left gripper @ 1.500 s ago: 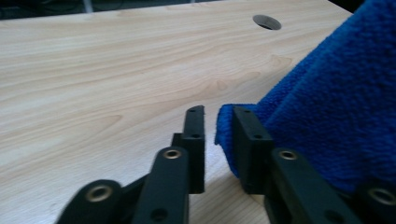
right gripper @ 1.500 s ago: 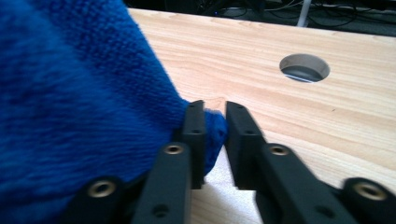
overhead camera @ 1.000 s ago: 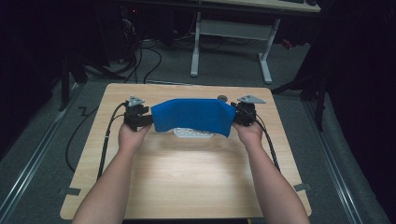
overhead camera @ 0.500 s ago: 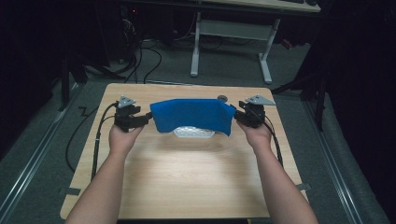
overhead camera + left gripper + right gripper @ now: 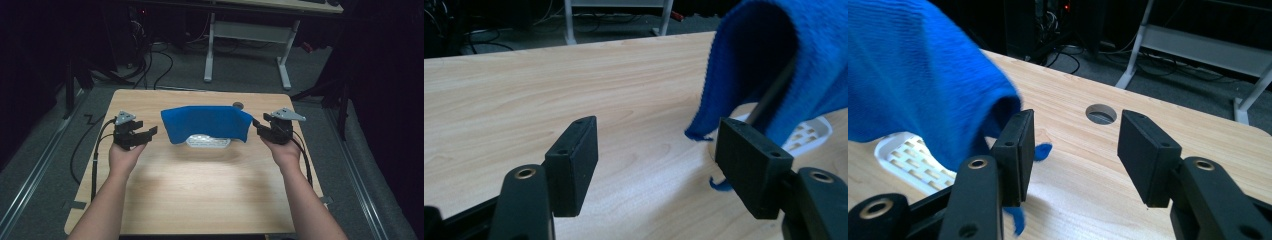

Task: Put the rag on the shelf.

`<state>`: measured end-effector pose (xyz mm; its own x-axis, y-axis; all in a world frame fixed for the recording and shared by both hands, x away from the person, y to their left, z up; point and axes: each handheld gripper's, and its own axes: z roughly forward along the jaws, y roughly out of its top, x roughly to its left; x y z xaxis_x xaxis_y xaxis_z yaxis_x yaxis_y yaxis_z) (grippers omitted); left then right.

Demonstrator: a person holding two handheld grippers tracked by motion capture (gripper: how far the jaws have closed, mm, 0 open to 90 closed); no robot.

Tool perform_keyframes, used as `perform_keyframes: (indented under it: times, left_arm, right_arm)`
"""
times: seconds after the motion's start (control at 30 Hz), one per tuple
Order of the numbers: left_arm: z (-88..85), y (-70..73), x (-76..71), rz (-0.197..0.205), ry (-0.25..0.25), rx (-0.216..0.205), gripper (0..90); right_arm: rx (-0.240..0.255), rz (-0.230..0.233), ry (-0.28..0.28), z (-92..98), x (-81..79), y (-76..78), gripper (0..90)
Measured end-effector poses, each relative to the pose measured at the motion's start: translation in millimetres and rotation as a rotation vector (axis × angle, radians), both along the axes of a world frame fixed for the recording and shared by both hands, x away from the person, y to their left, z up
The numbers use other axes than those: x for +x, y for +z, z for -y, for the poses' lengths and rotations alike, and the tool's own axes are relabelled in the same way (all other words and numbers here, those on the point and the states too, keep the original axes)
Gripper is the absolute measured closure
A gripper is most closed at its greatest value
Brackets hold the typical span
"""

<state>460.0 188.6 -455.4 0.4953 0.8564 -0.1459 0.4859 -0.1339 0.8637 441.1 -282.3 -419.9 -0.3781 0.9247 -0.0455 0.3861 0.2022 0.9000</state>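
A blue cloth hangs draped over a small white slotted stand at the middle of the wooden table. My left gripper is open just left of the cloth, apart from it. My right gripper is open just right of it. In the left gripper view the cloth hangs at the upper right over a dark rod and the white stand, with nothing between the spread jaws. In the right gripper view the cloth hangs by the left jaw, above the stand.
A round cable hole sits in the table behind the cloth. Beyond the table's far edge stand a white desk frame and loose cables on the grey floor. Bare wood stretches in front of the stand.
Both grippers have let go of the cloth's ends, opened and drawn outward to the sides. The cloth stays draped over the stand.
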Motion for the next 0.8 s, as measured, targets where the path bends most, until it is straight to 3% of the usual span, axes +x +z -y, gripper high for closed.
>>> perform_keyframes:
  times: [0.07, 0.27, 0.43, 0.63, 0.8]
  left_arm:
    - [-0.9, -1.2, -6.1, 0.002, -0.004, -0.003, 34.3]
    - [-1.6, -6.1, -24.0, 0.007, -0.031, -0.003, 34.2]
    - [-3.6, -11.6, -41.8, 0.013, -0.051, -0.011, 34.3]
    - [-2.2, -15.8, -65.1, 0.021, -0.090, 0.000, 34.2]
    - [1.4, -20.2, -89.2, 0.021, -0.130, -0.011, 34.0]
  right_arm:
    - [-0.004, 0.019, -0.006, 1.2, -7.0, 0.0, 49.5]
    - [-0.043, 0.007, 0.014, 0.3, -26.0, 1.4, 46.4]
    - [-0.079, 0.062, 0.050, -4.9, -48.7, -1.3, 47.5]
    - [-0.084, 0.060, 0.073, -11.0, -71.7, -5.1, 46.3]
    - [-0.117, 0.058, 0.094, -19.0, -94.5, -13.7, 45.6]
